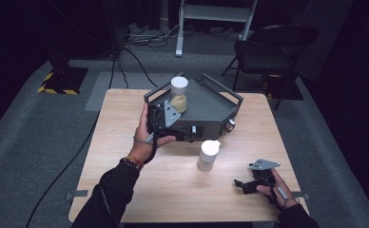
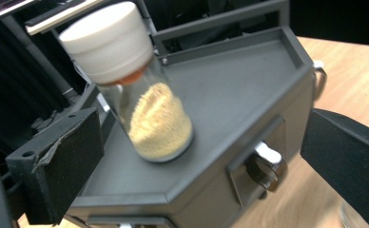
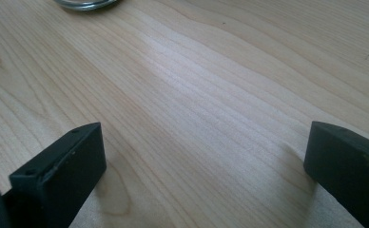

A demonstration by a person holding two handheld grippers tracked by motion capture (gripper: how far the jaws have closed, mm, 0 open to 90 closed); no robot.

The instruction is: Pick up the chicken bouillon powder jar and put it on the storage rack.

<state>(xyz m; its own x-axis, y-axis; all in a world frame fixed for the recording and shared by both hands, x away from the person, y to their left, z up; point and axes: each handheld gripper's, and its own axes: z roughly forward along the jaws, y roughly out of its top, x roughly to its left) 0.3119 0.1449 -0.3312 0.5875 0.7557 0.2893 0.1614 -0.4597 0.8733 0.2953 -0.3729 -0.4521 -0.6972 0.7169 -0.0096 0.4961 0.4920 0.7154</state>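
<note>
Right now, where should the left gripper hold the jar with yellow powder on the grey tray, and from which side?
Probably the glass body of the jar, below its wide white cap. Come from the tray's front edge, where the left gripper already faces it with jaws open. The jar stands upright and the cap overhangs the glass.

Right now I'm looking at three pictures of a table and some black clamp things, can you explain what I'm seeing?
A person at a wooden table holds a hand-operated gripper in each hand. One picture looks down from above; the other two come from cameras riding on the grippers. The left gripper, jaws open, sits by a jar of tan powder standing on a grey tray. The right gripper rests open over bare wood, holding nothing. A second jar stands on the table.
</note>
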